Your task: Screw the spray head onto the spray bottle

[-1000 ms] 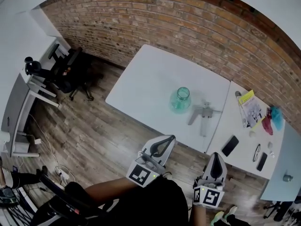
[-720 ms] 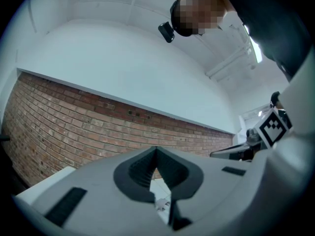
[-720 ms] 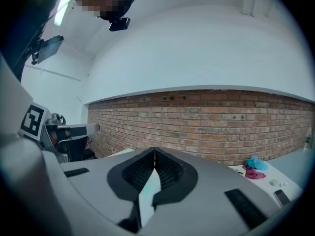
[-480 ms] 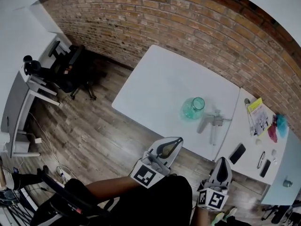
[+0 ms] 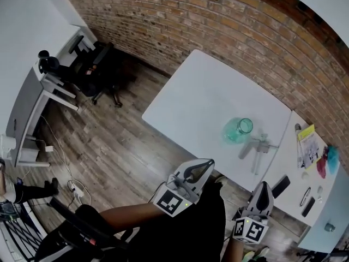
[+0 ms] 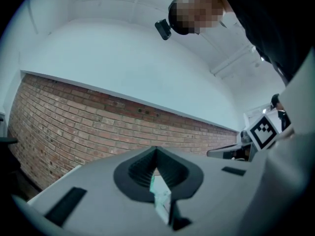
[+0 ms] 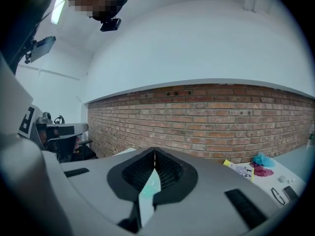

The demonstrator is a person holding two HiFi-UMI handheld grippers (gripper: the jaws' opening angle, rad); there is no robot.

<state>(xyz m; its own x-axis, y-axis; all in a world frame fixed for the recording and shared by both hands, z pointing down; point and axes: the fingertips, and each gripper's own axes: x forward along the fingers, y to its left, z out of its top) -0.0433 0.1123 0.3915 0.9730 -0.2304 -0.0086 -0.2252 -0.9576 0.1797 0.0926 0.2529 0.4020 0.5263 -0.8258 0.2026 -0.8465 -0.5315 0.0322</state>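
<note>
Left gripper [image 5: 206, 165] and right gripper [image 5: 263, 185] hung off the white table's [image 5: 199, 94] near edge. Both were clenched on nothing, so no pickup had begun, I'd say. The spray bottle [image 5: 238, 130] stood upright on the table near that edge, mouth bare. The spray head [image 5: 256, 148] lay flat just beside it, handy for grabbing.

brick wall [image 5: 218, 26] behind white table [image 5: 202, 97] | black chair [image 5: 101, 72] on wood floor [image 5: 103, 141] | yellow booklet [image 5: 310, 146], perhaps a phone [image 5: 281, 186], far right

Spray bottle [image 5: 238, 130] and table [image 5: 207, 91] further right in head view.
</note>
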